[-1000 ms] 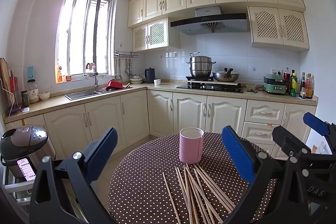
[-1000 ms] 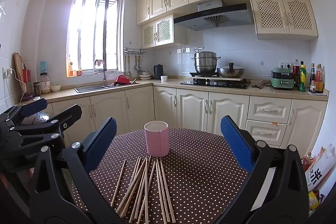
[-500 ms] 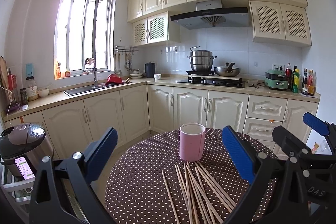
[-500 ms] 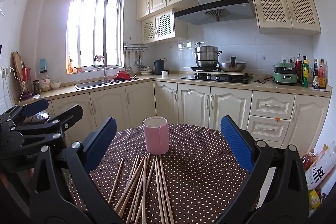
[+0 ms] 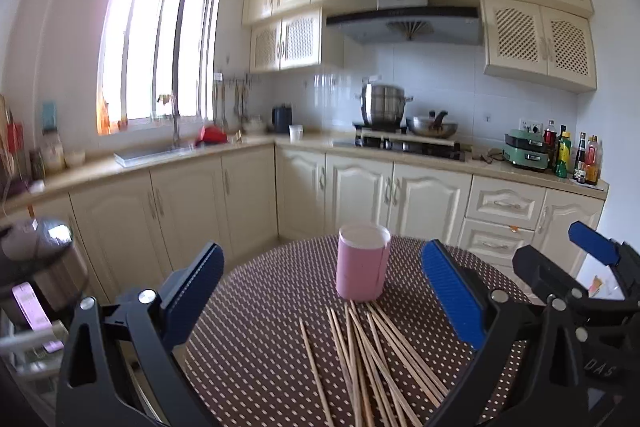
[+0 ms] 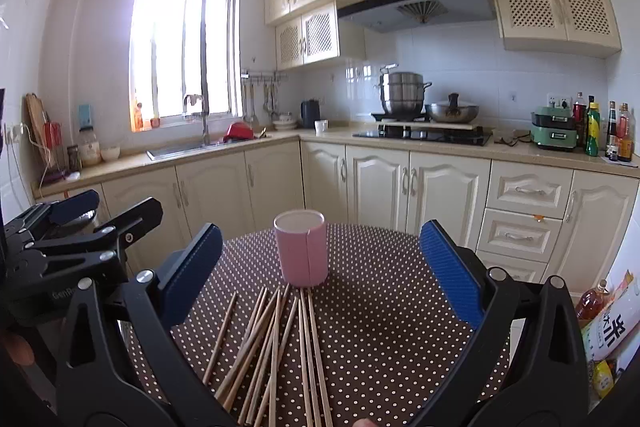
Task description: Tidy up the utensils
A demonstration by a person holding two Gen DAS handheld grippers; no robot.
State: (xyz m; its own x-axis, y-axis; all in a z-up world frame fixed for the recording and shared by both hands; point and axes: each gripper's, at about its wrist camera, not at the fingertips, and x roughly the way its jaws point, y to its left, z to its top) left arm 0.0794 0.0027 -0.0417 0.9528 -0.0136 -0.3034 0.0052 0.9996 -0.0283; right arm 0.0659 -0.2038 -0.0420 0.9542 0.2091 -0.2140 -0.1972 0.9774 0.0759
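Observation:
A pink cup [image 5: 363, 261] [image 6: 302, 247] stands upright and empty on a round table with a brown dotted cloth [image 5: 260, 355] [image 6: 380, 327]. Several wooden chopsticks [image 5: 370, 359] [image 6: 276, 347] lie loose on the cloth, fanned out just in front of the cup. My left gripper [image 5: 322, 295] hovers above the table's near side, open, with nothing between its blue pads. My right gripper [image 6: 320, 279] is open too, held above the chopsticks. In each wrist view the other gripper shows at the edge: the right gripper [image 5: 576, 263] and the left gripper [image 6: 80, 223].
An L-shaped kitchen counter [image 6: 440, 147] with cream cabinets runs behind the table, bearing a sink, hob, pots and bottles. A rice cooker [image 5: 36, 259] stands left of the table. Bottles and bags [image 6: 608, 323] sit on the floor at the right.
Both grippers have tilted down and drifted slightly, so the cup and chopsticks sit higher in each view. Nothing was picked up; both stay open.

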